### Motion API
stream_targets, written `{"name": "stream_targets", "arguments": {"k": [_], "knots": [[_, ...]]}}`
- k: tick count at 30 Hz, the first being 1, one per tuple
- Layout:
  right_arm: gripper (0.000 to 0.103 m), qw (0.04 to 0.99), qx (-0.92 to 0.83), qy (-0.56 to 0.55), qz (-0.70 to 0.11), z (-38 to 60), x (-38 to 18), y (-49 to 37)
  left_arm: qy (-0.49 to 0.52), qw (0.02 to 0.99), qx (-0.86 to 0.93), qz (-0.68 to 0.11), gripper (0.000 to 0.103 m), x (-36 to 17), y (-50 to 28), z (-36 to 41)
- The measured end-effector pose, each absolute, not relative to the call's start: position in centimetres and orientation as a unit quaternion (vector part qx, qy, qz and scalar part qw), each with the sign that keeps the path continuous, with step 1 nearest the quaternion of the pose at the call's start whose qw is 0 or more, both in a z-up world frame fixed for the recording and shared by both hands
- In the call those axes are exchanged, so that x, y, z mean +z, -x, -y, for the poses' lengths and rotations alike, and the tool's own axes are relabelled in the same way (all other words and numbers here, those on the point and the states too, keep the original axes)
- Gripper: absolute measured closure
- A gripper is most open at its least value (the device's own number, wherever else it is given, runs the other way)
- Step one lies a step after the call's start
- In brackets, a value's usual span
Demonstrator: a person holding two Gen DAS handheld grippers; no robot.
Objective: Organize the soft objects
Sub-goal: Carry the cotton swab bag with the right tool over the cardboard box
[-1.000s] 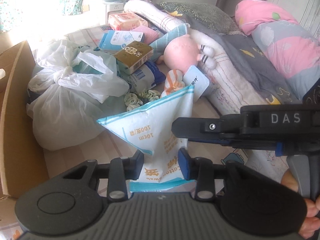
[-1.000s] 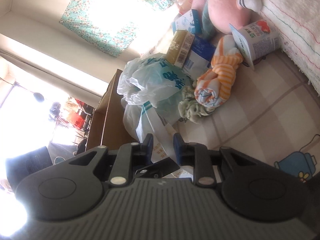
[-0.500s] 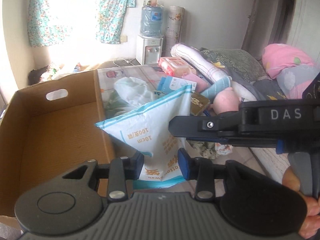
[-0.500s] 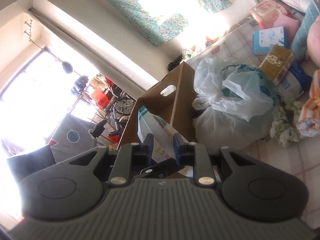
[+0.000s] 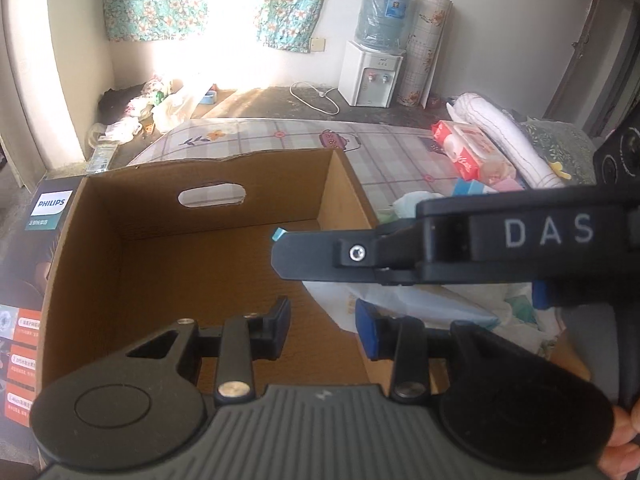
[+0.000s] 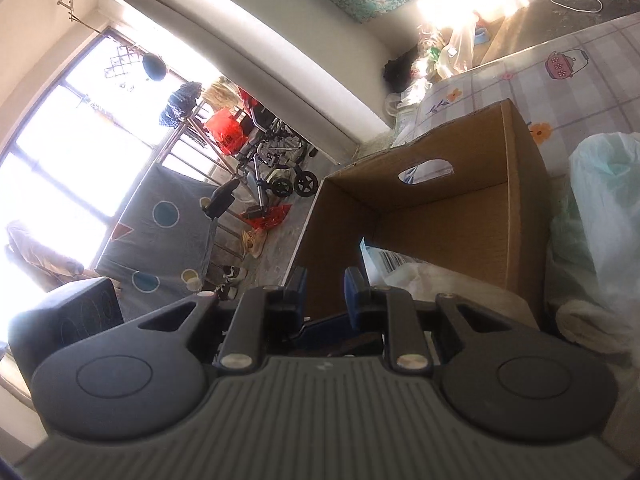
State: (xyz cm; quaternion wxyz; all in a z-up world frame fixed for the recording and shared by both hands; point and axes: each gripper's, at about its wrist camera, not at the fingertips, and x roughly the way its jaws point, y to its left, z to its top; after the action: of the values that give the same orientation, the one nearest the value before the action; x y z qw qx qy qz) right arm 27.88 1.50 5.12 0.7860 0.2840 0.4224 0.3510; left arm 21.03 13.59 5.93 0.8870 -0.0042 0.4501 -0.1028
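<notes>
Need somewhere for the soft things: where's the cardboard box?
In the left wrist view the cardboard box stands open centre-left, just ahead of the left claw.

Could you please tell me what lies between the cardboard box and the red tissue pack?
Only bare printed mat separates box and tissue pack, in the left wrist view.

One box (image 5: 208,264), one water dispenser (image 5: 372,74) with one bottle (image 5: 382,20), one mat roll (image 5: 426,48), two curtains (image 5: 296,0), one tissue pack (image 5: 468,152), one wheelchair (image 6: 276,160)
</notes>
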Motion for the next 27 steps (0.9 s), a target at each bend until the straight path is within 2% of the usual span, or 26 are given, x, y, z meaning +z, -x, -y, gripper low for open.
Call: {"name": "stream_targets", "arguments": {"k": [5, 12, 27], "knots": [[0.084, 0.784, 0.347, -0.279, -0.432, -3.1, 4.3, -32.3, 0.006, 0.867, -0.066, -0.494, 0.068, 3.2, -25.5, -16.6], [0.082, 0.796, 0.327, -0.277, -0.427, -1.4, 3.8, -34.6, 0.028, 0.857, -0.014, -0.514, 0.067, 1.4, -27.1, -20.0], [0.081, 0.815, 0.304, -0.221, -0.441, 1.0, 4.6, -32.0, 0.025, 0.869, -0.03, -0.493, 0.063, 5.3, -22.7, -21.3]]}}
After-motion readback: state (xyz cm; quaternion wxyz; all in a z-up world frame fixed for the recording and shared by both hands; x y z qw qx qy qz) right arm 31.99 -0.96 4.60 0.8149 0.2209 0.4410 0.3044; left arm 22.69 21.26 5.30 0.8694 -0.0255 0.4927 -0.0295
